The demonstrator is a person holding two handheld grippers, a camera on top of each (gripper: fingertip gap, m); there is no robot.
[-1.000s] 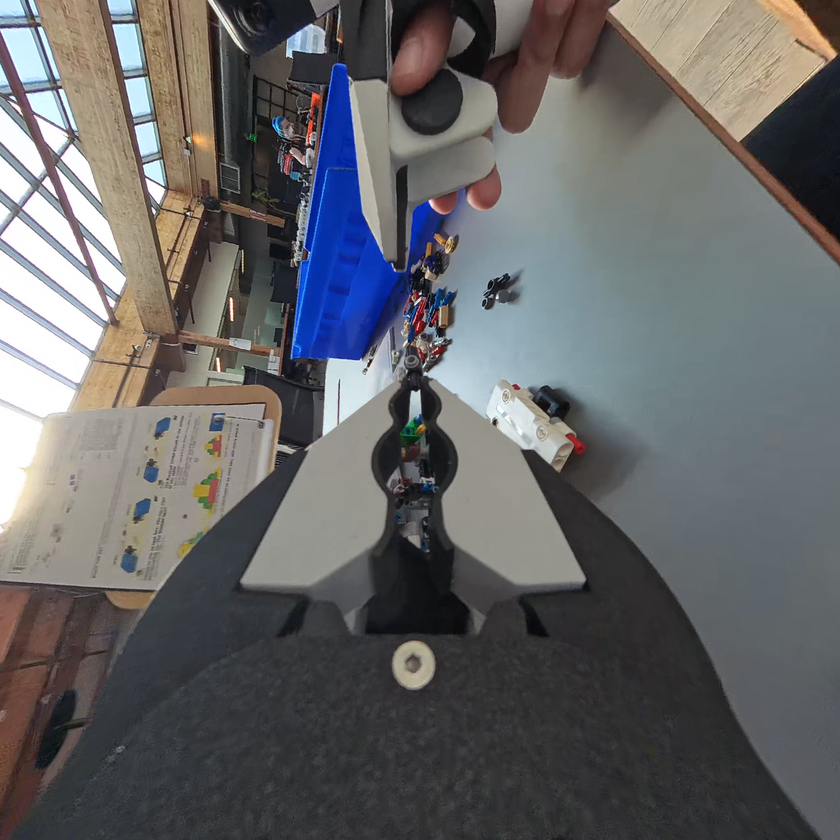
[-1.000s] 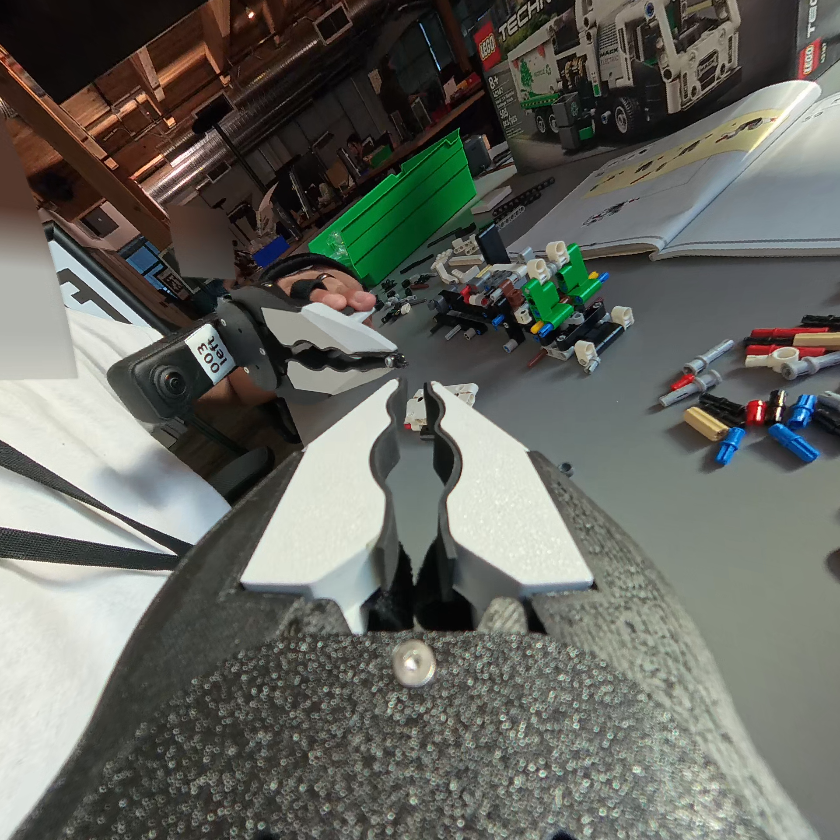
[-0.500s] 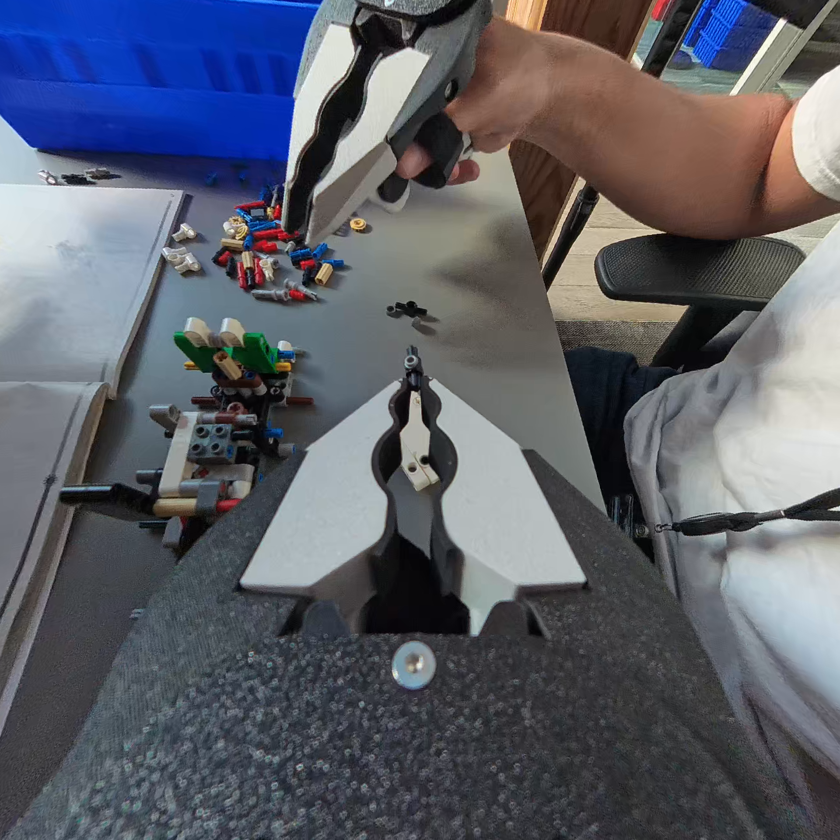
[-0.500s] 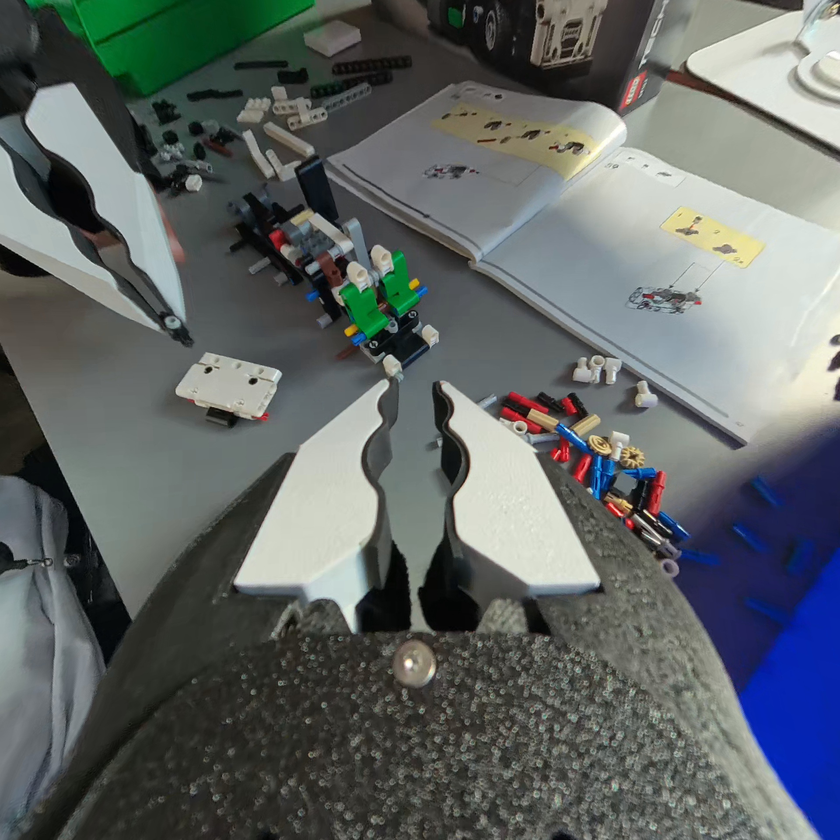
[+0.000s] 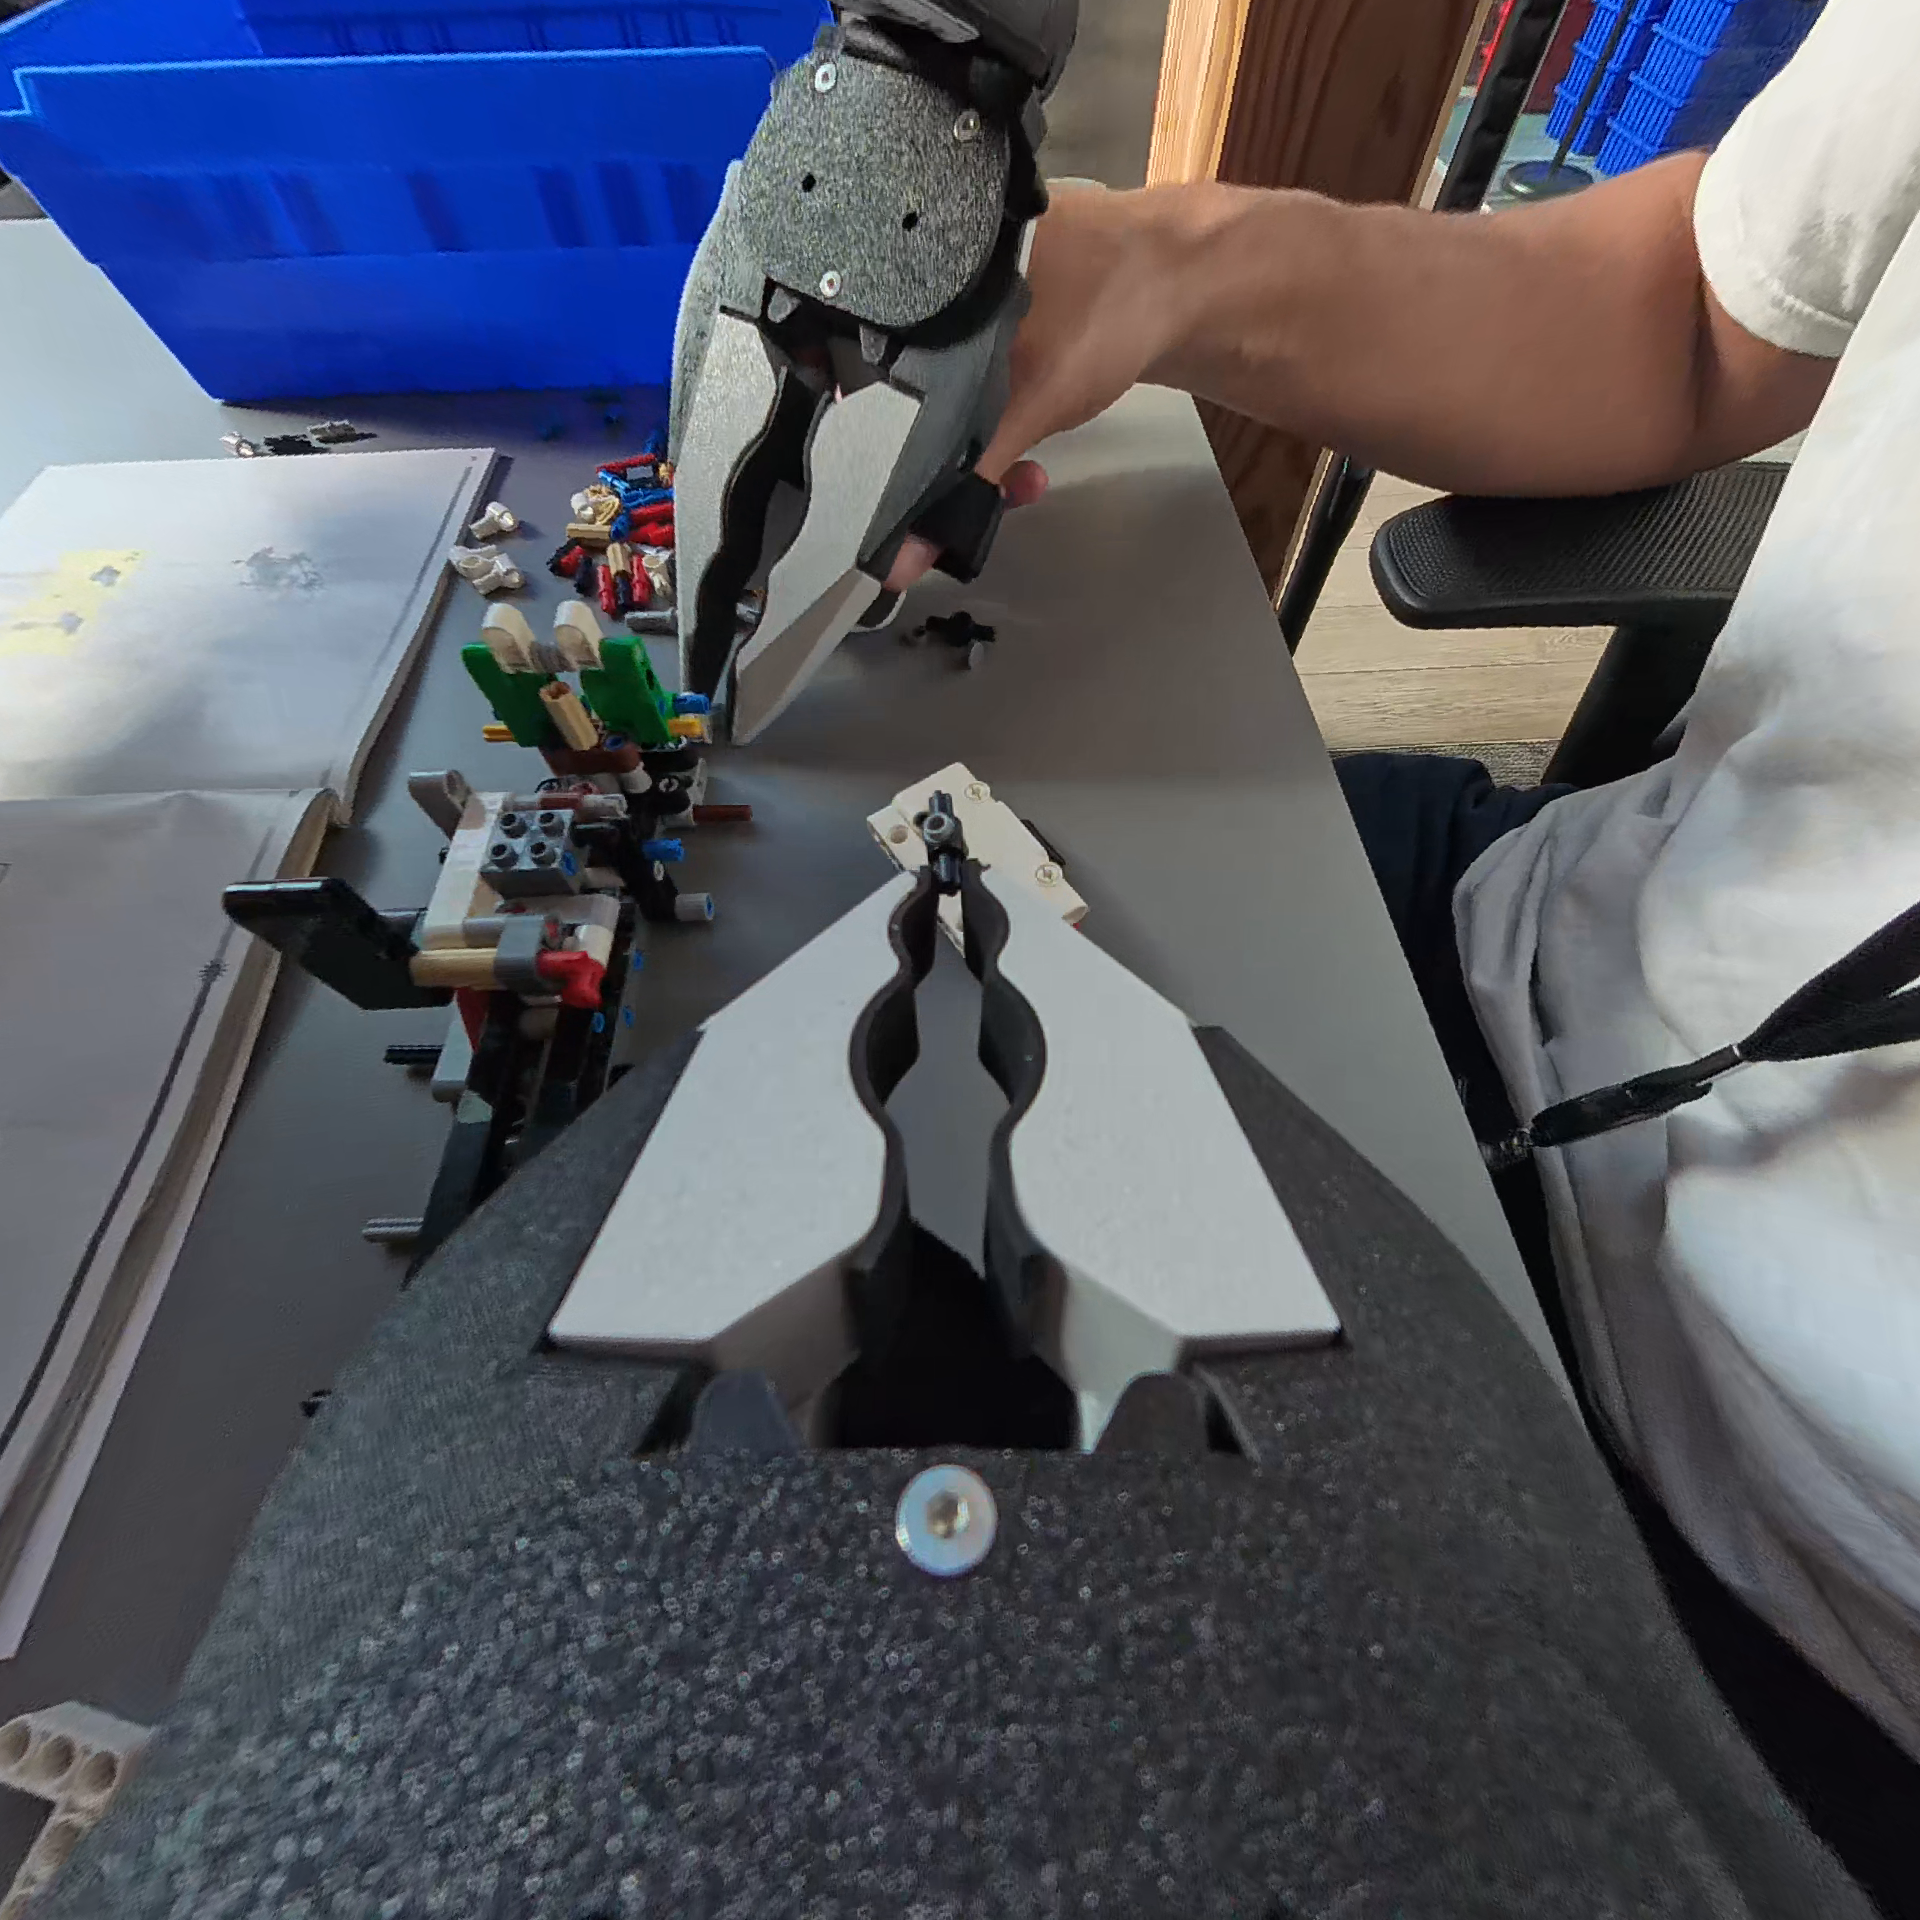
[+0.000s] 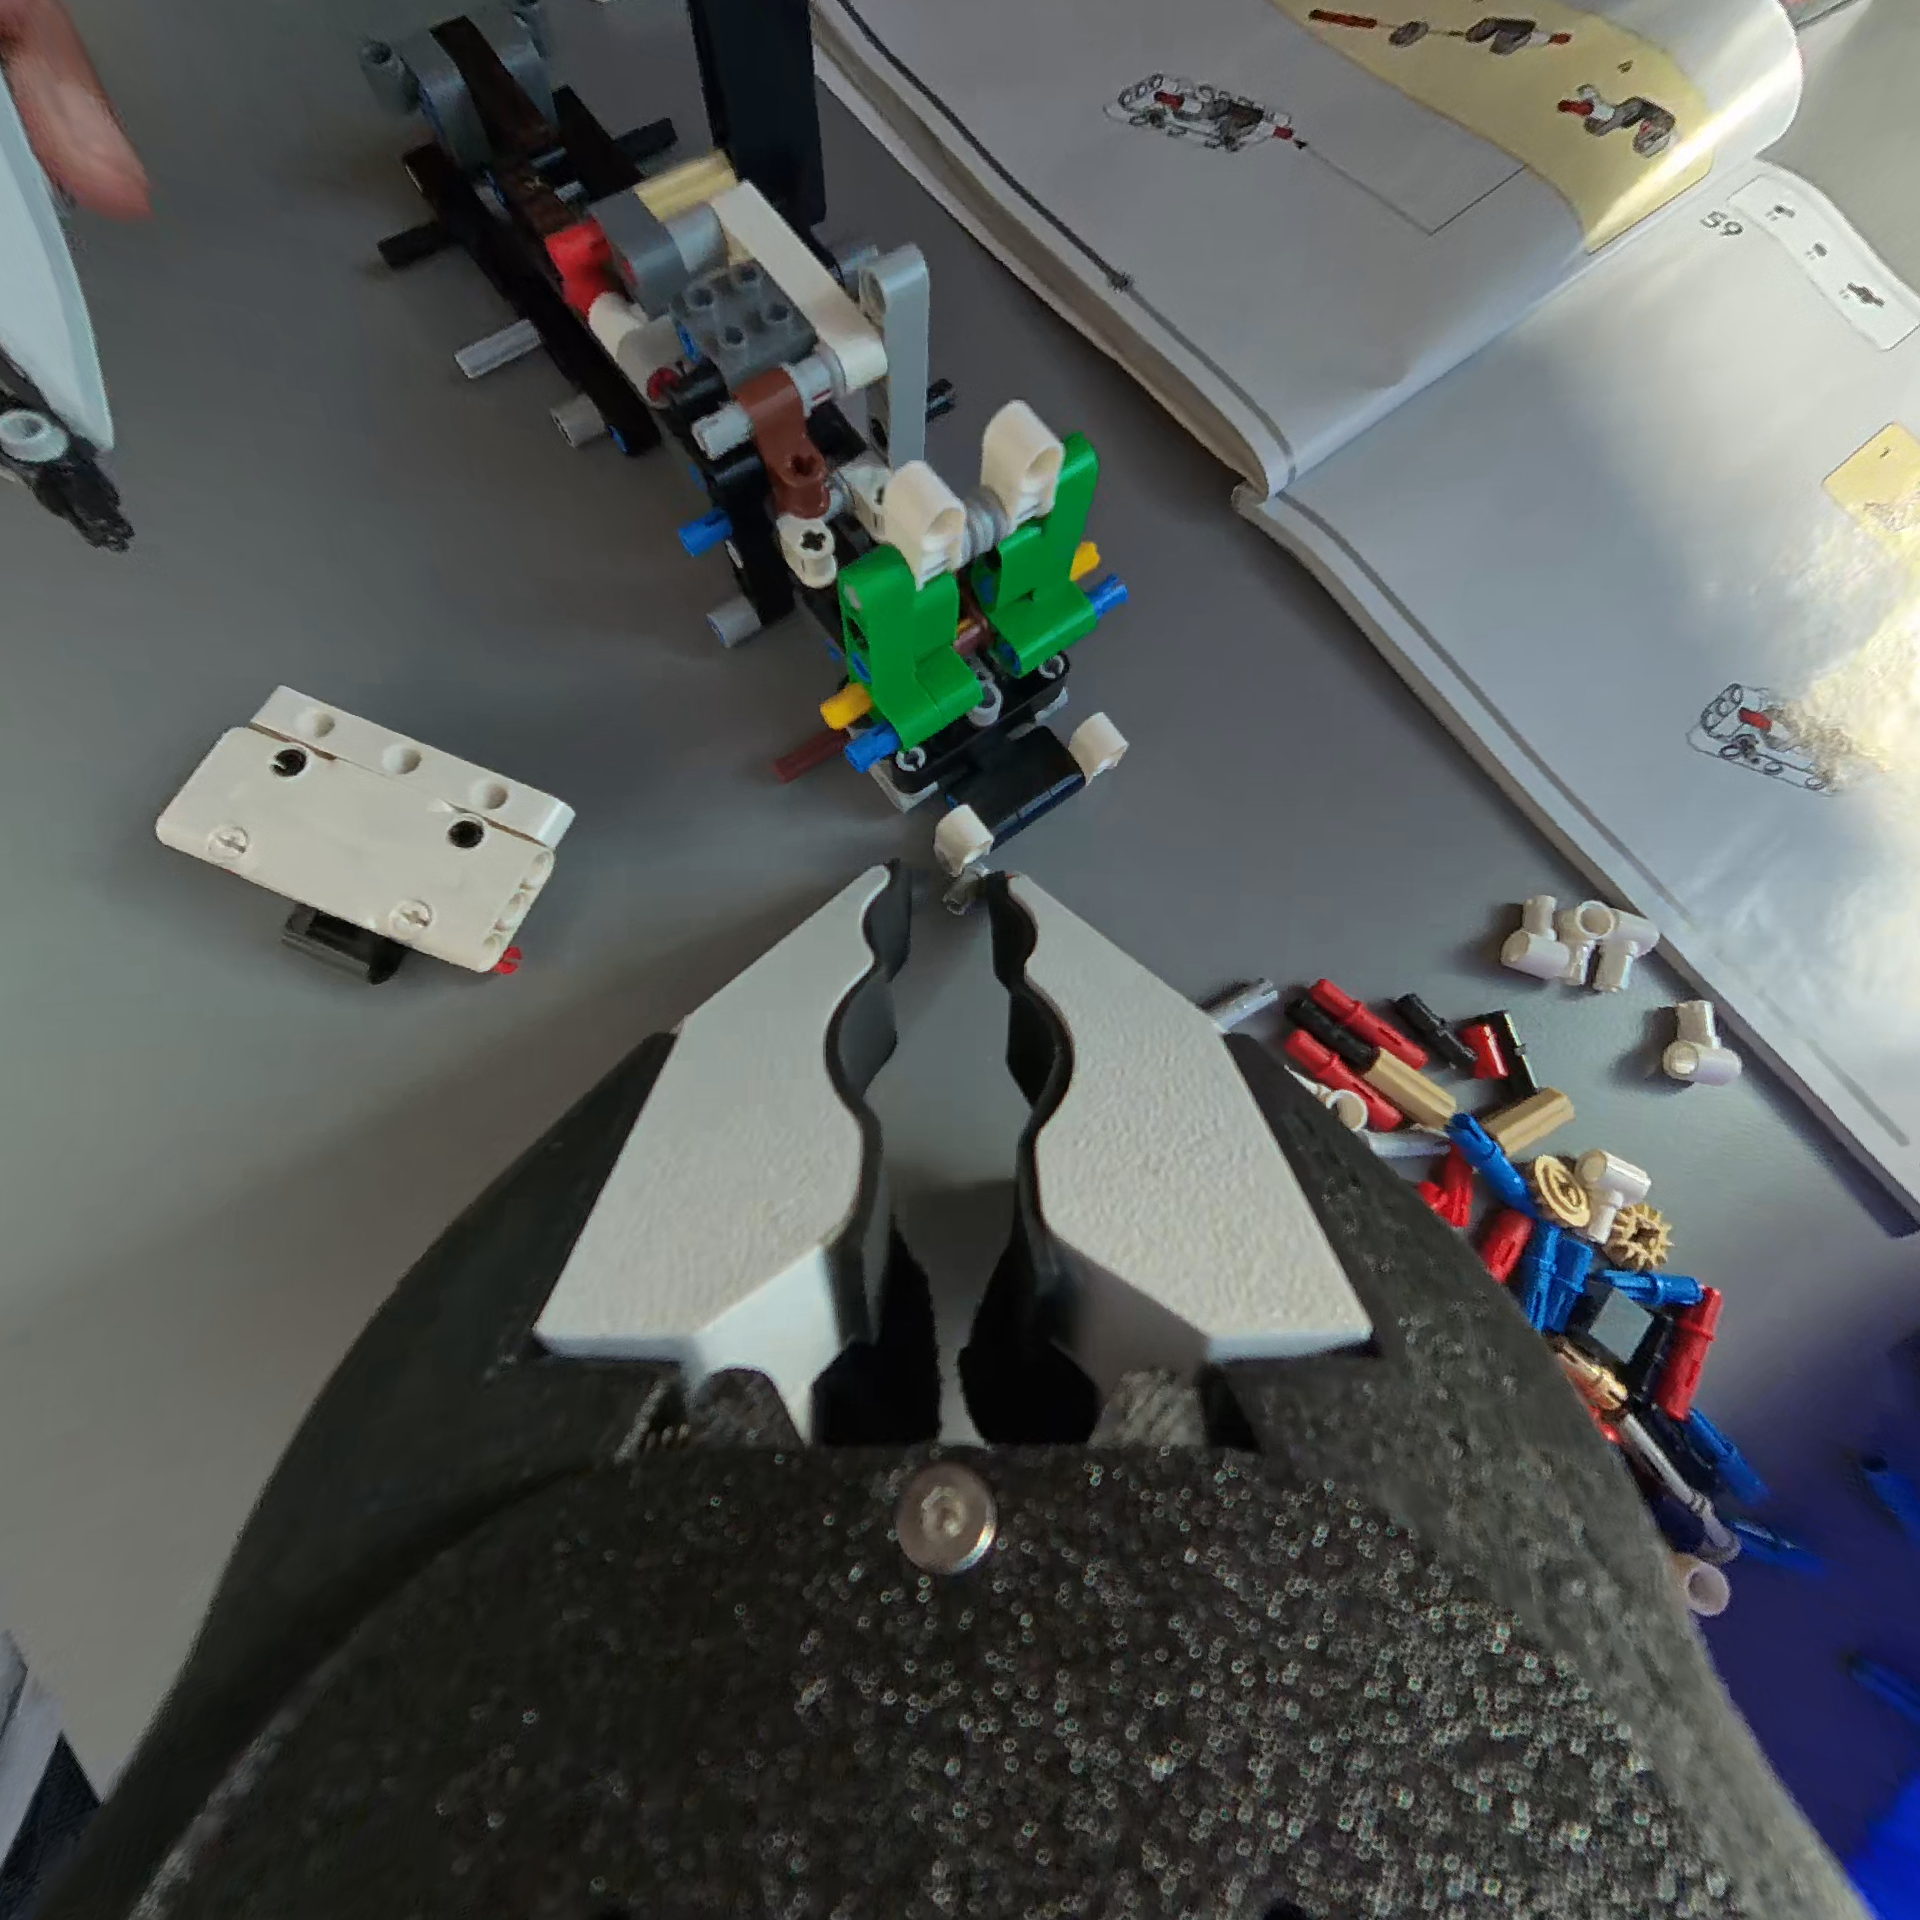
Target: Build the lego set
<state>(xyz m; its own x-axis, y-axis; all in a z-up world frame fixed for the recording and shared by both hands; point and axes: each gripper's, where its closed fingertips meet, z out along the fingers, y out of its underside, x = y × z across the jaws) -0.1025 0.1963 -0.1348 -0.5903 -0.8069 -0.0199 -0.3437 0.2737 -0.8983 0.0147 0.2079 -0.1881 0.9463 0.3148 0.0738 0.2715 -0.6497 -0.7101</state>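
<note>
The left gripper [image 5: 941, 878] pinches a small black pin [image 5: 940, 840] over the white block [image 5: 997, 831]. It could slip out, because only its end is squeezed. The right gripper [image 6: 945, 888] is open beside the half-built model [image 6: 914, 603]. I count two grippers, one white block, one model, one open booklet [image 6: 1558, 416].
</note>
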